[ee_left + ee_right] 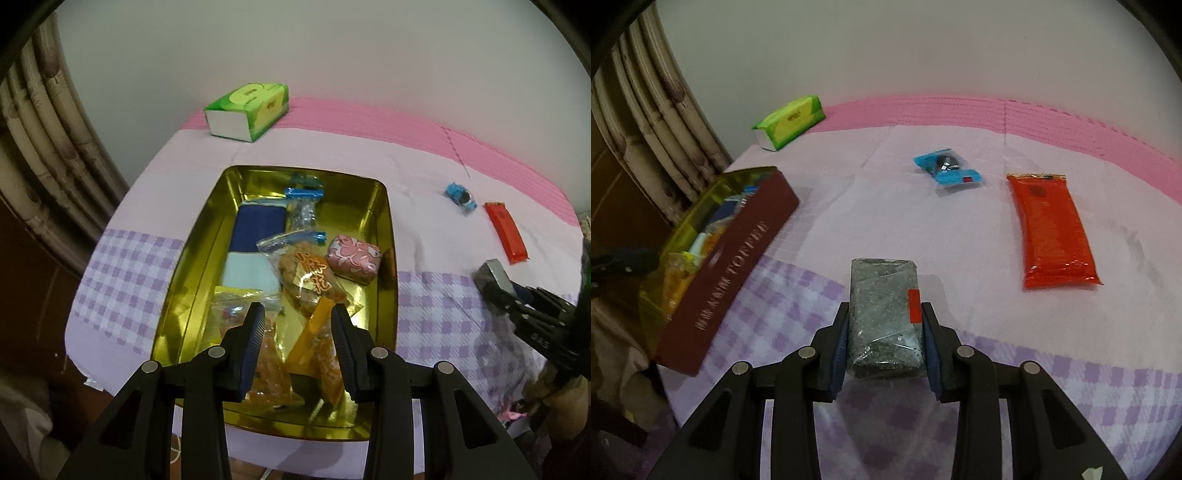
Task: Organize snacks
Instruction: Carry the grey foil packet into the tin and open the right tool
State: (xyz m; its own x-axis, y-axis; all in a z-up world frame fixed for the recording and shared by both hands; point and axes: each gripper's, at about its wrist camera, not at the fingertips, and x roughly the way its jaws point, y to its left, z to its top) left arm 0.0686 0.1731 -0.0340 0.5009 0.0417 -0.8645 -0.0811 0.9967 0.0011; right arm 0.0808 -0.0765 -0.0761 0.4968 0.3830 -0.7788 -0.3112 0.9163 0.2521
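A gold-lined tin [391,236] with a maroon outer wall [738,251] holds several snacks: a pink floral packet [352,256], a clear bag of brown pieces [306,273], a dark blue and pale packet [255,236] and orange packets [325,354]. My left gripper [298,325] hangs over the tin's near end, jaws apart, nothing clamped between them. My right gripper [884,321] is shut on a grey speckled packet [879,291] with a red sticker, held above the checked cloth to the right of the tin [493,275]. A red packet [1052,229] and a blue packet [947,170] lie on the cloth farther back.
A green tissue pack [247,110] sits at the table's far left corner. The pink mat's edge [1071,122] runs along the wall. A curtain [665,110] hangs left of the table, whose left edge drops off just beside the tin.
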